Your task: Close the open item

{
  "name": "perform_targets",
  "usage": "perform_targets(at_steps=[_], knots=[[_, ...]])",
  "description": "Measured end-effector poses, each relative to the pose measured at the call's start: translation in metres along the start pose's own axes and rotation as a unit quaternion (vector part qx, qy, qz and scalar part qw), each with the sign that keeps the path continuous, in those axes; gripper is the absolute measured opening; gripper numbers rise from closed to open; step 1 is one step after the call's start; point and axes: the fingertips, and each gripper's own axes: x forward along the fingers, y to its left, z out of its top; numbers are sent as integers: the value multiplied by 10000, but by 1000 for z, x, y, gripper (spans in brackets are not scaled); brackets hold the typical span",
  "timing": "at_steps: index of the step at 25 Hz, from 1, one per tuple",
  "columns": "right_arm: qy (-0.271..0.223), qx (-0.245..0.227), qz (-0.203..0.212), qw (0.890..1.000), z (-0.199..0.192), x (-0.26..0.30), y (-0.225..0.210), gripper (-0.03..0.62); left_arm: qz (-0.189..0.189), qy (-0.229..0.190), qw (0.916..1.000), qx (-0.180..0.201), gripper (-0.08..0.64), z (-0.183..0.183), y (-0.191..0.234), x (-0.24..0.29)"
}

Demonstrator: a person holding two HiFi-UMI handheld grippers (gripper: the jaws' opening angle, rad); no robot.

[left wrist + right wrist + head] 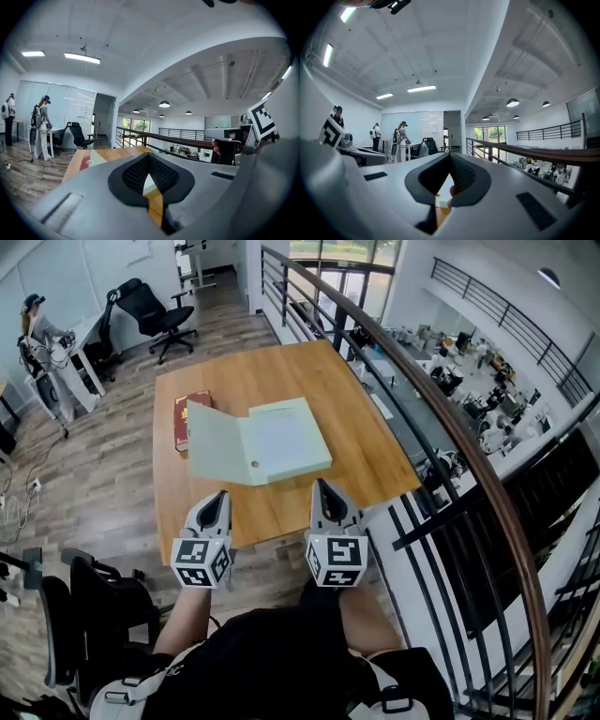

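A pale green folder point(281, 439) lies open on the wooden table point(375, 460), its cover point(216, 448) swung out to the left and resting over part of a red book point(183, 416). My left gripper point(222, 494) is shut and empty above the table's near edge, just short of the cover. My right gripper point(319, 483) is also shut and empty, just short of the folder's near right corner. In the left gripper view, the cover point(97, 157) and the book point(85, 163) show over the shut left gripper point(149, 158). The right gripper view looks over the shut right gripper point(450, 157) into the room.
A dark metal railing point(422, 381) runs along the table's right side, with a drop to a lower floor beyond it. A black office chair point(155, 307) stands behind the table. A person point(36, 320) stands at a desk at far left. Another black chair point(94, 615) is close on my left.
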Motion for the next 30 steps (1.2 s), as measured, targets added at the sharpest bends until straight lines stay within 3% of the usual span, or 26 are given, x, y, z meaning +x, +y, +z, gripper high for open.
perform_targets(at_steps=[7, 15, 24, 30], knots=[[6, 91, 166, 9998, -11, 58, -43, 3, 241, 75, 9996, 103, -2, 6, 4, 66], [172, 107, 605, 9980, -14, 137, -93, 3, 507, 108, 9985, 166, -2, 36, 2, 157], [453, 156, 1294, 9904, -18, 217, -146, 3, 1242, 406, 9914, 22, -2, 41, 5, 226], [600, 120, 1804, 9817, -41, 257, -152, 3, 1852, 566, 9810, 139, -2, 31, 18, 234]])
